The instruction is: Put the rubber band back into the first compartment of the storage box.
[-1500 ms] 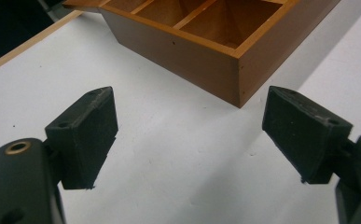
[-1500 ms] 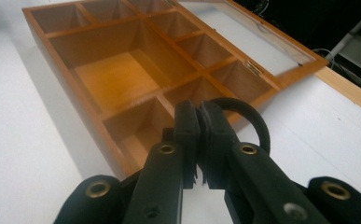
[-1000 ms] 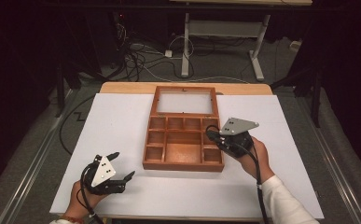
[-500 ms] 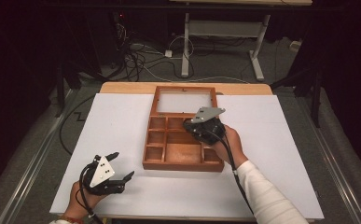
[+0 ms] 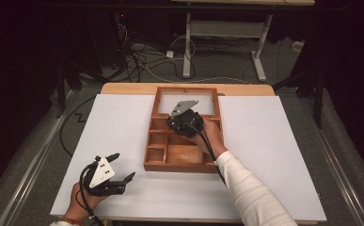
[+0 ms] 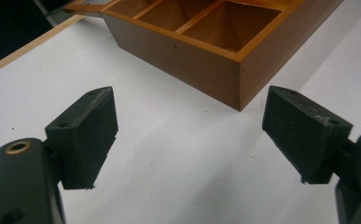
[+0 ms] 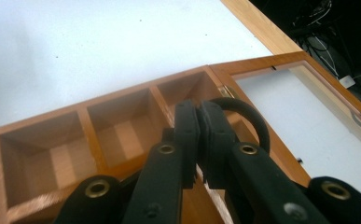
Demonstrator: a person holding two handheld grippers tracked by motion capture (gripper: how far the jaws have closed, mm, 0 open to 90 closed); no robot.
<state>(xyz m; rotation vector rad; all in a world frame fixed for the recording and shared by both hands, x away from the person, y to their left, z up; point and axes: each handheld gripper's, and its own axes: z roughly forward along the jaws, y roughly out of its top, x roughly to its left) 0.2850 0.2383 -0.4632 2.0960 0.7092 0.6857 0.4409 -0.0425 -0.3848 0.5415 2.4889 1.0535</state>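
Note:
A brown wooden box (image 5: 183,160) with several compartments lies mid-table, its glass-paned lid (image 5: 187,100) folded open at the back. My right gripper (image 5: 170,124) hovers over the box's back row of compartments (image 7: 122,130). Its jaws (image 7: 199,116) are pressed together on a thin black loop (image 7: 250,116) that curves out beside them, over a back compartment next to the lid hinge. My left gripper (image 5: 123,165) rests near the table's front left, open and empty. In the left gripper view its wide-apart fingertips (image 6: 190,121) face the box's near corner (image 6: 234,70).
A white sheet (image 5: 273,141) covers the table, with the wooden table edge (image 5: 123,88) showing at the back. Cables and desk legs (image 5: 187,42) lie on the floor beyond. Open white surface stretches left and right of the box.
My right gripper has moved from the box's right edge leftward and back, over the back compartments. The left gripper has stayed put and open.

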